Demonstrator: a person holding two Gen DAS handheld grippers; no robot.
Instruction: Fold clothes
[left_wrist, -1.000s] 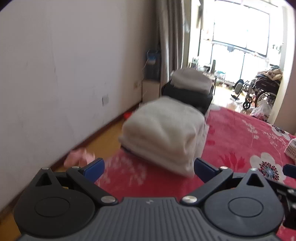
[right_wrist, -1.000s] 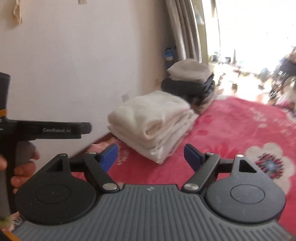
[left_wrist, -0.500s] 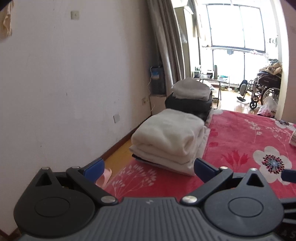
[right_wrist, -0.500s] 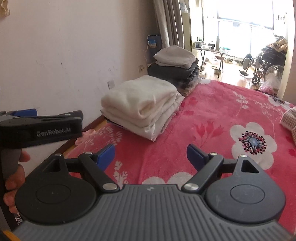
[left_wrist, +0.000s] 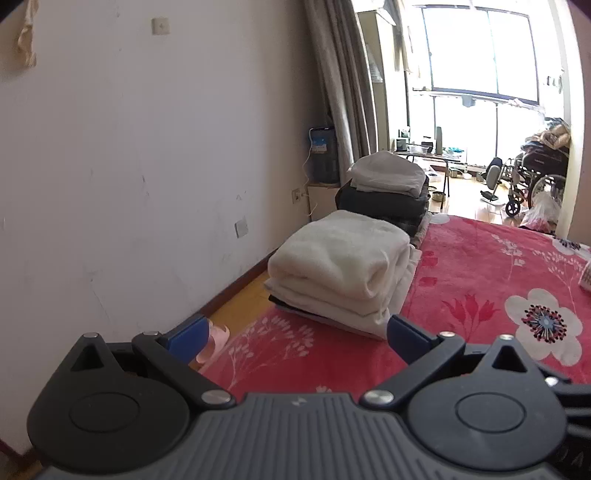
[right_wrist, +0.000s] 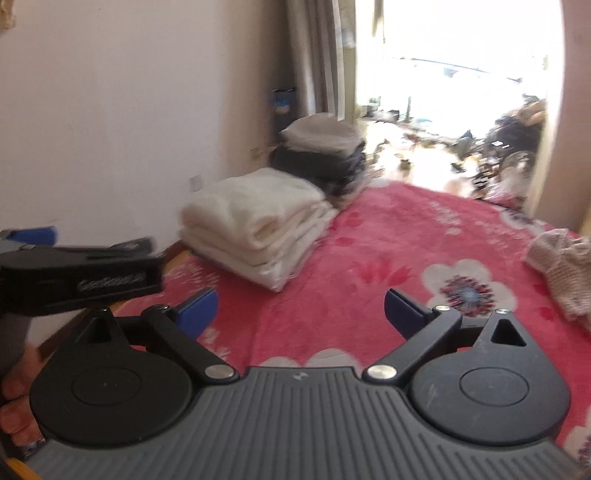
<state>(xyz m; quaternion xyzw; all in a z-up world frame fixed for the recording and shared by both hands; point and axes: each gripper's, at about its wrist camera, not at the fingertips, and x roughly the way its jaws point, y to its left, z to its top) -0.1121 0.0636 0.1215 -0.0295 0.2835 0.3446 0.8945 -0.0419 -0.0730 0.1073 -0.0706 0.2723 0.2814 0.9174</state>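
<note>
- Left gripper (left_wrist: 295, 334): blue-tipped fingers spread wide, nothing between them, held above the near left part of the red flowered bedspread (left_wrist: 480, 280).
- Right gripper (right_wrist: 301, 308): likewise spread wide and empty, above the near part of the bedspread (right_wrist: 388, 236); view somewhat blurred.
- In the right wrist view, at the left edge: black body of the left gripper (right_wrist: 27, 236) with white lettering, too blurred to read, and part of a hand (right_wrist: 13, 391) beneath it.
- Folded cream stack (left_wrist: 340, 266) along the bedspread's left edge: thick fluffy pieces laid one on another, rolled fold facing the cameras, a thin darker layer at the very bottom.
- Second folded pile (left_wrist: 388, 192) just behind it, at the far left corner of the bedspread: pale grey garment on top, black ones under it, seemingly touching the cream stack.
- Unfolded pinkish knit garment (right_wrist: 561, 269) crumpled at the bedspread's right edge, well apart from both piles and from either gripper.
- Pink slipper (left_wrist: 216, 341) on the wooden floor between bed and white wall, partly hidden by the left gripper's finger.
- Beyond the bed: grey curtain (left_wrist: 343, 92), bright window, wheelchair (left_wrist: 532, 177) at the far right.
</note>
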